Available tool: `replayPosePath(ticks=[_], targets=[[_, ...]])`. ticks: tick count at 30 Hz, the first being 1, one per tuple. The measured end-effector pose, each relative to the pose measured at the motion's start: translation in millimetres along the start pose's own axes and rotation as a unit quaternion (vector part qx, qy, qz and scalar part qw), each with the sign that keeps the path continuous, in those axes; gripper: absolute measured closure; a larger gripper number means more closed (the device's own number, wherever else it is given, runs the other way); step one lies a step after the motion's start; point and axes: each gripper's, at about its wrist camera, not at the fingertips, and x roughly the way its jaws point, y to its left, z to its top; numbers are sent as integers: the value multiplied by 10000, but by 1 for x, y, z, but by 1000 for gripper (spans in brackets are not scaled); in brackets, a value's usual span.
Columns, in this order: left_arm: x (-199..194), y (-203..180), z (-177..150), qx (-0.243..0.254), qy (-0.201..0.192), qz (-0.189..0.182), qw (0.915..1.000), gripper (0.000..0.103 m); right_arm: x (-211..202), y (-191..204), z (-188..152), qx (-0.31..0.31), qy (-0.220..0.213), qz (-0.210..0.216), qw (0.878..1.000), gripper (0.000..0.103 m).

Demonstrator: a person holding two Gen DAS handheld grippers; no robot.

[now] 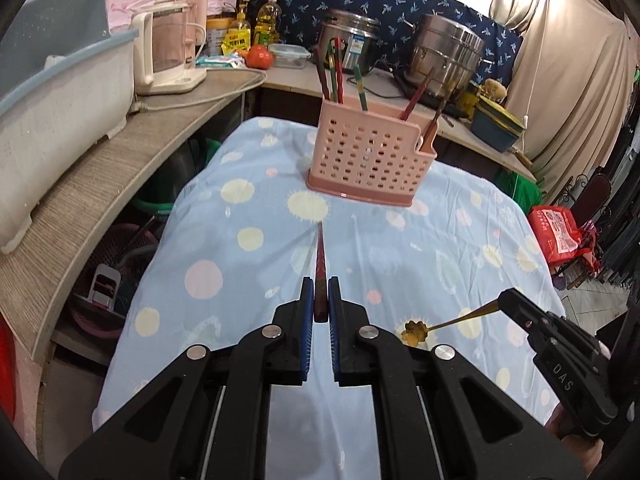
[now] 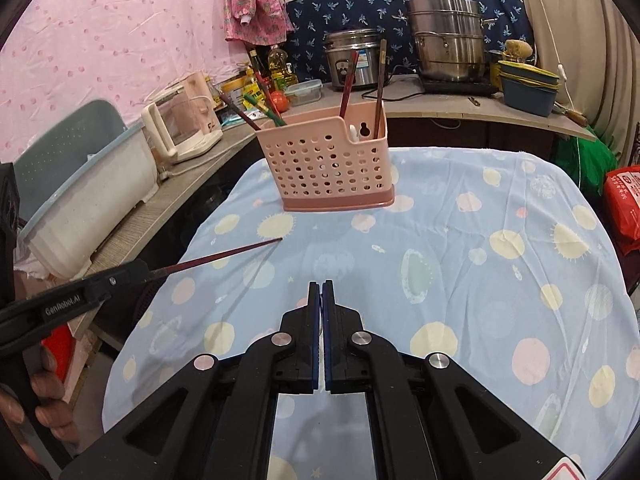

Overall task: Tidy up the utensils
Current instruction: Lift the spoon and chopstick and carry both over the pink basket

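A pink perforated utensil holder (image 1: 368, 156) stands on the far part of the table, also in the right wrist view (image 2: 328, 164), with several chopsticks in it. My left gripper (image 1: 321, 286) is shut on a dark red chopstick (image 1: 320, 264) that points toward the holder; it also shows in the right wrist view (image 2: 224, 256). My right gripper (image 2: 321, 286) is shut. In the left wrist view it (image 1: 508, 300) holds a gold flower-shaped spoon (image 1: 416, 330) by the handle, low over the cloth.
The table wears a light blue dotted cloth (image 2: 460, 272). A curved counter (image 1: 100, 184) on the left carries a white tub (image 1: 52, 120) and a kettle (image 1: 168, 52). Steel pots (image 2: 444, 36) and bottles stand behind. A red bag (image 1: 556, 236) sits at the right.
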Motion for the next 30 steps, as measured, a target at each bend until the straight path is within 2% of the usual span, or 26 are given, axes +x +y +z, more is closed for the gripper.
replayPosePath(ticks=[6, 11, 21, 30], targets=[[-16, -4, 33, 54, -315, -24, 9995, 96, -7, 1, 16, -18, -151, 45, 9999, 101], [-24, -14, 65, 195, -586, -6, 9981, 96, -12, 1, 43, -80, -342, 53, 9994, 101], [-46, -47, 152, 445, -1266, -213, 9907, 96, -12, -6, 134, -243, -858, 41, 9960, 101], [-55, -75, 247, 412, -2118, -331, 9759, 96, 26, -10, 222, -213, -1161, 7, 9930, 102]])
